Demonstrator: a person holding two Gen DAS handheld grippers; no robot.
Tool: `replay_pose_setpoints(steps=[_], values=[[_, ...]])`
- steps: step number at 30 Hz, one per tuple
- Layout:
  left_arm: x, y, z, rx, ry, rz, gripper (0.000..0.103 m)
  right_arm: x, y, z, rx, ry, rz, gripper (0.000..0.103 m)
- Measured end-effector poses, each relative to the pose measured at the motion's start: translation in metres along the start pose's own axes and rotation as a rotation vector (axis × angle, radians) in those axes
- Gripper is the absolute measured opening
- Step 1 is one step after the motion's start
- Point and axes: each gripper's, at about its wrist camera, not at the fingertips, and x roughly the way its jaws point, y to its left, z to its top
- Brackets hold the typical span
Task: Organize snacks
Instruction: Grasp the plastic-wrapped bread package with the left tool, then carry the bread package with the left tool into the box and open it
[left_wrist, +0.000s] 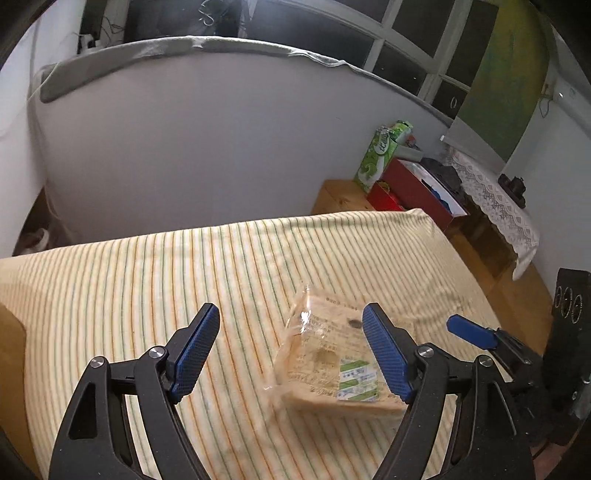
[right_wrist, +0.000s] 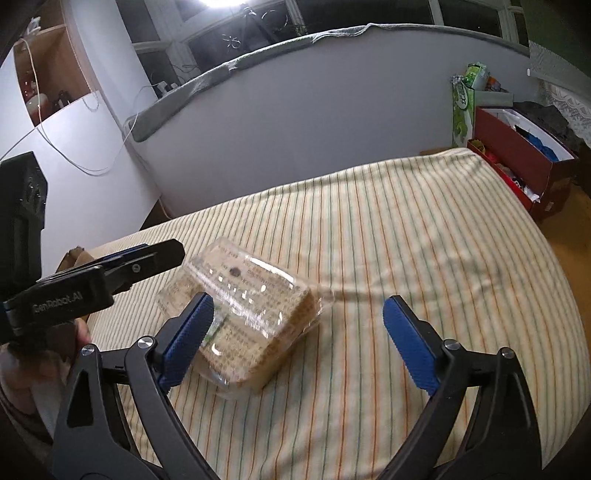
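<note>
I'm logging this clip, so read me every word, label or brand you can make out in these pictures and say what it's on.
"GenRobot.AI": on the black body of the left gripper, seen from the right wrist view.
Printed text on the clear snack package: too small and blurred to read.
Green and white sticker on that package: unreadable.
White lettering on the green tissue pack: too blurred to read.

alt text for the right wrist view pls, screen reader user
A clear plastic-wrapped snack pack lies on a striped tablecloth, just beyond the right gripper, whose blue-padded jaws stand wide open and hold nothing. The left gripper reaches in from the left edge near the pack; red boxes sit at far right.
</note>
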Motion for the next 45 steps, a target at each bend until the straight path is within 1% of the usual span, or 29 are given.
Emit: replay_pose_setpoints(steps=[5,7,8,10,11,12,13,15,18,21,25,27,30,33,34,37,40,43,45], values=[[0.009,0.007,0.0,0.021,0.04,-0.015,0.08,0.001,0.005,-0.011,0.015,0.011,0.027,0.095],[0.015,0.004,0.003,0.025,0.058,-0.05,0.08,0.005,0.008,-0.012,0.012,0.026,0.039,0.095],[0.019,0.002,0.003,0.026,0.073,-0.073,0.079,0.007,0.009,-0.012,0.011,0.029,0.04,0.091],[0.027,0.001,0.004,0.026,0.093,-0.1,0.078,0.013,0.009,-0.013,0.005,0.05,0.056,0.07],[0.031,0.001,0.003,0.023,0.1,-0.108,0.07,0.016,0.009,-0.014,0.009,0.053,0.084,0.058],[0.037,0.001,0.002,0.016,0.118,-0.134,0.06,0.017,0.008,-0.014,0.018,0.046,0.092,0.058],[0.04,0.002,0.002,0.002,0.119,-0.164,0.055,0.018,0.006,-0.014,0.027,0.044,0.101,0.058],[0.039,0.003,-0.001,-0.016,0.106,-0.167,0.054,0.019,0.003,-0.014,0.036,0.047,0.117,0.056],[0.034,-0.005,-0.004,0.02,0.087,-0.146,0.048,0.016,0.004,-0.015,0.026,0.045,0.11,0.053],[0.03,-0.003,-0.005,0.006,0.09,-0.145,0.048,0.01,0.011,-0.018,0.013,0.039,0.086,0.052],[0.018,-0.006,-0.015,-0.002,0.097,-0.15,0.047,-0.012,0.025,-0.03,-0.019,0.016,0.061,0.052],[-0.001,-0.009,-0.03,-0.011,0.077,-0.151,0.047,-0.024,0.034,-0.042,-0.037,0.013,0.064,0.052],[-0.025,-0.012,-0.055,-0.027,0.044,-0.129,0.047,-0.035,0.046,-0.063,-0.053,0.024,0.072,0.052],[-0.038,-0.006,-0.078,-0.085,0.048,-0.118,0.047,-0.043,0.054,-0.078,-0.068,0.009,0.087,0.052],[-0.044,-0.005,-0.085,-0.1,0.035,-0.113,0.047,-0.044,0.056,-0.08,-0.071,0.009,0.089,0.052],[-0.052,-0.002,-0.092,-0.111,0.022,-0.102,0.047,-0.051,0.063,-0.082,-0.083,0.002,0.087,0.052],[-0.061,-0.003,-0.091,-0.116,0.019,-0.103,0.047,-0.067,0.077,-0.078,-0.112,-0.04,0.071,0.052],[-0.085,-0.012,-0.084,-0.098,-0.036,-0.099,0.047,-0.1,0.095,-0.062,-0.159,-0.114,0.059,0.052],[-0.11,-0.019,-0.073,-0.076,-0.095,-0.108,0.047,-0.127,0.109,-0.05,-0.188,-0.183,0.056,0.052]])
